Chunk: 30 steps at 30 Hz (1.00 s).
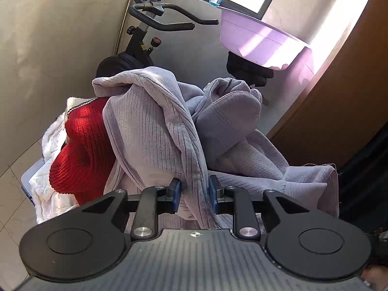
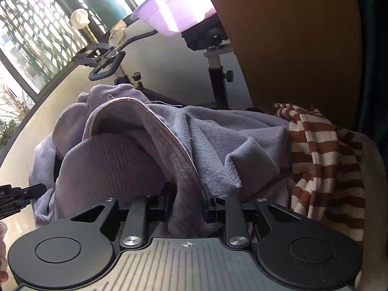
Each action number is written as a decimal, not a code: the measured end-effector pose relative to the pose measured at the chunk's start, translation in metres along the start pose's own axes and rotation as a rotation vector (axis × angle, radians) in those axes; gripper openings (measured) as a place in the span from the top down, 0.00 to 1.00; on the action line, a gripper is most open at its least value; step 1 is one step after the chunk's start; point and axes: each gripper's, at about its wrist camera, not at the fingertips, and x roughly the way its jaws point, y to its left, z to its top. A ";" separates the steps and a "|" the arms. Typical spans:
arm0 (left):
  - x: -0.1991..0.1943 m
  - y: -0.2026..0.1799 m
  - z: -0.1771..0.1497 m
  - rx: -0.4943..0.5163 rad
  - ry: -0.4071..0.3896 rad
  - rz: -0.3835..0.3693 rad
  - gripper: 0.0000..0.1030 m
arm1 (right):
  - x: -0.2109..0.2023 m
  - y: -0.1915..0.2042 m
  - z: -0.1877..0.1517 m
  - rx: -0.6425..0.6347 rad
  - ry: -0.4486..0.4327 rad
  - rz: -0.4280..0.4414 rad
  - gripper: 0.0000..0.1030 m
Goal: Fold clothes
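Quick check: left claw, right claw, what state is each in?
Left claw: open, lavender fleece garment hanging between its pads, not pinched.
Right claw: open, a fold of the same garment between its pads.

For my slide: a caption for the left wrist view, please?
Left gripper astride a lilac fleece garment, red knit beside it.

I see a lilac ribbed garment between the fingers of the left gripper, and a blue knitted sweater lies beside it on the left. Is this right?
Not quite. The knitted sweater beside it is red, not blue; the left wrist view shows this. The rest holds: a fold of the lilac ribbed garment runs between the fingers of the left gripper, with the sweater to its left.
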 end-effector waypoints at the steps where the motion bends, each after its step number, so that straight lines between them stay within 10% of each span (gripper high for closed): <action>1: 0.002 -0.001 -0.002 -0.002 0.012 -0.009 0.59 | -0.002 0.000 0.001 0.005 0.000 0.001 0.74; 5: 0.010 -0.005 -0.011 0.000 0.078 -0.063 0.44 | -0.008 -0.002 0.001 0.022 0.001 0.021 0.64; 8: 0.011 -0.018 -0.020 0.035 0.104 -0.116 0.35 | -0.009 0.004 -0.001 -0.015 0.010 0.063 0.87; 11: 0.010 -0.027 -0.025 0.062 0.110 -0.146 0.27 | -0.011 0.019 -0.006 -0.094 0.001 0.090 0.88; 30: 0.037 -0.064 -0.021 0.043 0.184 -0.231 0.11 | -0.022 0.008 -0.015 -0.054 0.015 0.148 0.85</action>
